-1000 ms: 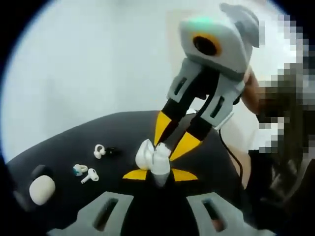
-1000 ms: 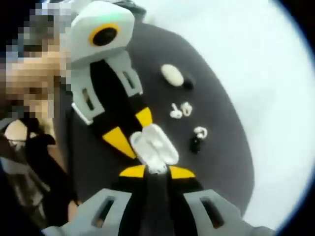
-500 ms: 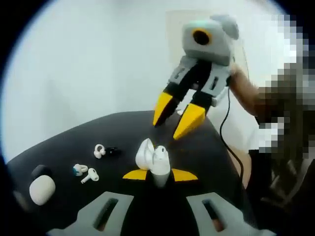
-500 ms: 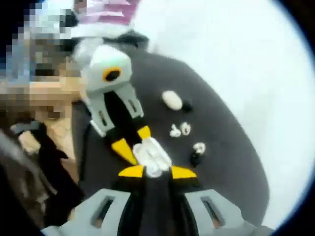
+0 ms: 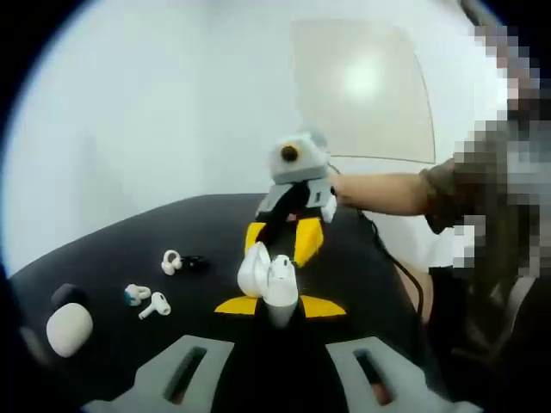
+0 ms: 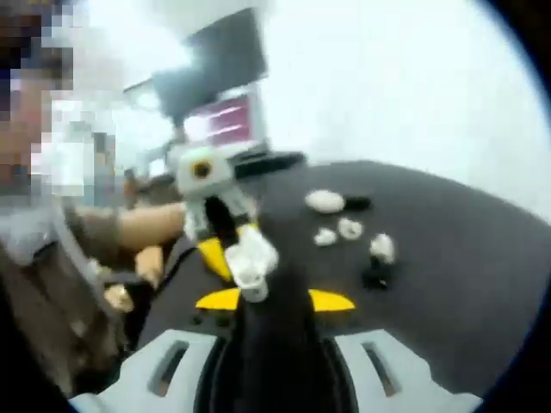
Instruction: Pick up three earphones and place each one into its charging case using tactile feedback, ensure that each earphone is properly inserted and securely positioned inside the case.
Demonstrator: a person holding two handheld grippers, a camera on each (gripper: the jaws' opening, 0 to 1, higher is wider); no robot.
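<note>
A round black table (image 5: 207, 224) fills the lower part of the left gripper view, set against a pale wall, and it appears again in the right gripper view (image 6: 465, 258), where a dark monitor (image 6: 211, 64) stands at the back. A person's forearm (image 5: 379, 191) reaches in from the right of the left gripper view, holding the right gripper (image 5: 284, 245). Its yellow jaws stand apart, one on each side of the top of an open white charging case (image 5: 269, 280), without visibly closing on it. The left gripper (image 5: 280, 305) holds that case from below, its yellow tips pressed to either side of the case's lower end. Seen from the right gripper view, the same case (image 6: 250, 258) sits between the left gripper (image 6: 225, 249), which comes in from the upper left, and the right gripper's own yellow tips (image 6: 275, 299), which show well apart.

On the table to the left of the left gripper view lie a closed white oval case (image 5: 69, 329) with a dark object just behind it, a white stemmed earphone (image 5: 155, 305) touching or nearly touching an earphone with a teal tip (image 5: 136, 295), and farther back a white clip-style earphone (image 5: 172, 261) beside a small black piece (image 5: 195, 262). The right gripper view is blurred, and the same small items (image 6: 349, 228) show there as pale blobs.
</note>
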